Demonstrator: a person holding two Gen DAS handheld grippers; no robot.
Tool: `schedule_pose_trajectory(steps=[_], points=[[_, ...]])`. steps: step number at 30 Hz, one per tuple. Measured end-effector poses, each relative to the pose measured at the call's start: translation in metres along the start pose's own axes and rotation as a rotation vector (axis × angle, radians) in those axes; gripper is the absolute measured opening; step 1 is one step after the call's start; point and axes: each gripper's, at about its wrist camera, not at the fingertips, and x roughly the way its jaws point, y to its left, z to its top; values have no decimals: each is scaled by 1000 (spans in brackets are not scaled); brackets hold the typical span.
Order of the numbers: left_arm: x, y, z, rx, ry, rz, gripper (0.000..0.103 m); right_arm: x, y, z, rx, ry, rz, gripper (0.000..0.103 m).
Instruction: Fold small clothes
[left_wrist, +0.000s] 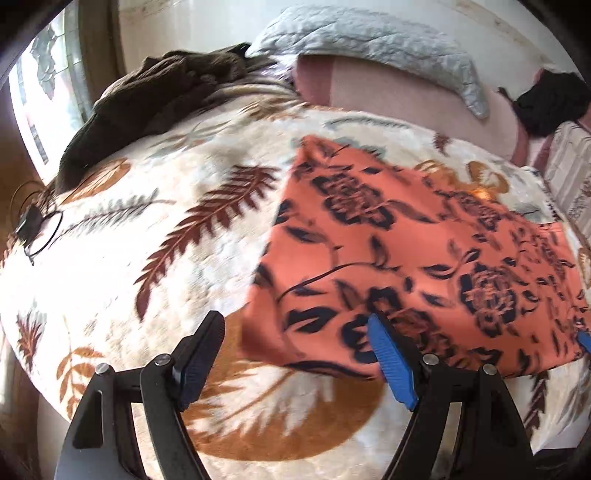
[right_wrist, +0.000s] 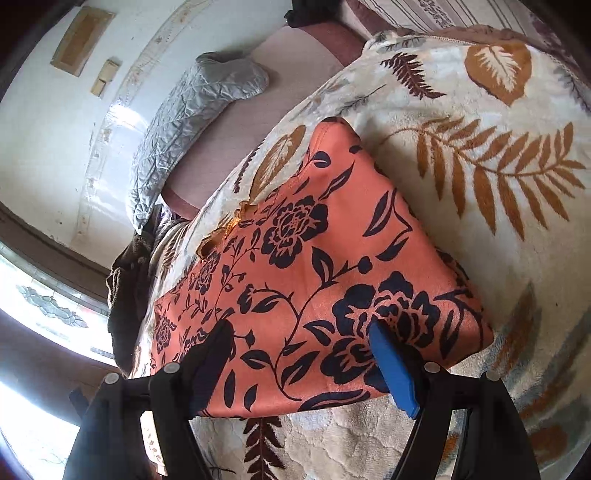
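- Garment (left_wrist: 424, 258), orange floral, lies flat on the bed blanket (left_wrist: 147, 258), centre-right of frame, spread for folding.
- Left tool (left_wrist: 295, 354) released, empty, at its lower-left corner.
- Right tool (right_wrist: 301, 354) released, empty, over its near edge.

Orange garment (left_wrist: 424, 266) with navy flowers, cream blanket (left_wrist: 147, 258) covered in rust and brown leaves, grey quilted pillow (left_wrist: 369, 40), dark brown cloth (left_wrist: 155, 96).

Left tool (left_wrist: 295, 328) agape, right tool (right_wrist: 301, 332) agape
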Motion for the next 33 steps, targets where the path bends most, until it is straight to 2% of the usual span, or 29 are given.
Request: schedule_pose_trajectory(steps=[1, 4, 8, 11, 12, 19, 23, 33], points=[[5, 9, -4, -14, 26, 28, 80, -2, 0, 0, 5, -6, 5, 79], [4, 33, -8, -100, 66, 12, 80, -6, -1, -1, 13, -15, 14, 79], [3, 49, -15, -112, 86, 63, 82, -11, -6, -2, 31, -23, 23, 79], [0, 56, -20, -134, 105, 68, 82, -13, -8, -2, 43, -23, 31, 79], [-3, 56, -21, -135, 107, 95, 82, -13, -9, -2, 43, -23, 33, 79], [-35, 44, -6, -86, 1, 95, 82, -17, -7, -4, 35, -35, 33, 79], [-41, 38, 5, -67, -31, 83, 82, -16, -4, -3, 32, -40, 33, 79], [-42, 29, 7, -53, -36, 70, 82, -13, 4, 0, 6, -50, 37, 79]])
